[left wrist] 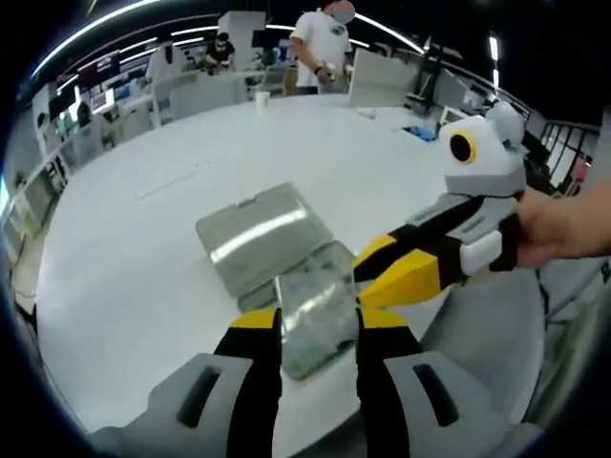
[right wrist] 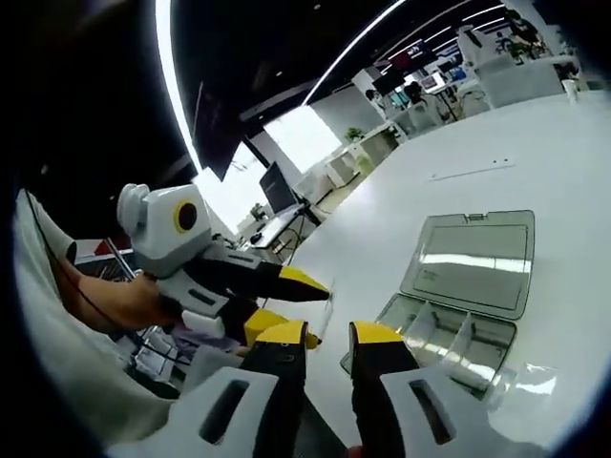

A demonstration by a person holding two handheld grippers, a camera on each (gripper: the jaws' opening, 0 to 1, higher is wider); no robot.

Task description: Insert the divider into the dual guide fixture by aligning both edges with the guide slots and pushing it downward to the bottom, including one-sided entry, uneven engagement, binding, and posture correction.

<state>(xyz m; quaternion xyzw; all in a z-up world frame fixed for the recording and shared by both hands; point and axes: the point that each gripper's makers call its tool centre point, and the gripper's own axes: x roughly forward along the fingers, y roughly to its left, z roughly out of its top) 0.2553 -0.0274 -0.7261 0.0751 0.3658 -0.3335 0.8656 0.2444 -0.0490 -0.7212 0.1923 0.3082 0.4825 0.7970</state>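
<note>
In the left gripper view, a long white desk (left wrist: pixel 143 239) runs away toward an open office. Far off on the left stand rows of workstations; near the far edge of the desk a paper cup (left wrist: pixel 262 97) sits, and a person in a white shirt (left wrist: pixel 325 48) stands behind it.

At the desk's middle lies a clear plastic compartment box, the dual guide fixture (left wrist: pixel 272 243), its hinged lid (left wrist: pixel 258 234) folded open and lying flat on the far-left side. The left gripper (left wrist: pixel 317 329) rises from the near edge with its yellow-tipped jaws set narrowly on either side of a clear plastic piece, apparently the divider (left wrist: pixel 315 320), at the near end of the fixture; whether the jaws actually press it I cannot tell.

From the right, the right gripper (left wrist: pixel 368 281) reaches in, held by a hand (left wrist: pixel 558 229), its jaws nearly closed with the tips at the fixture's right edge.

In the right gripper view, the left gripper (right wrist: pixel 320 291) shows at left, the right gripper (right wrist: pixel 327 343) has a small gap between its jaws with nothing visible in it, and the fixture (right wrist: pixel 449 334) with its open lid (right wrist: pixel 473 258) lies to the right on the desk (right wrist: pixel 458 162).
</note>
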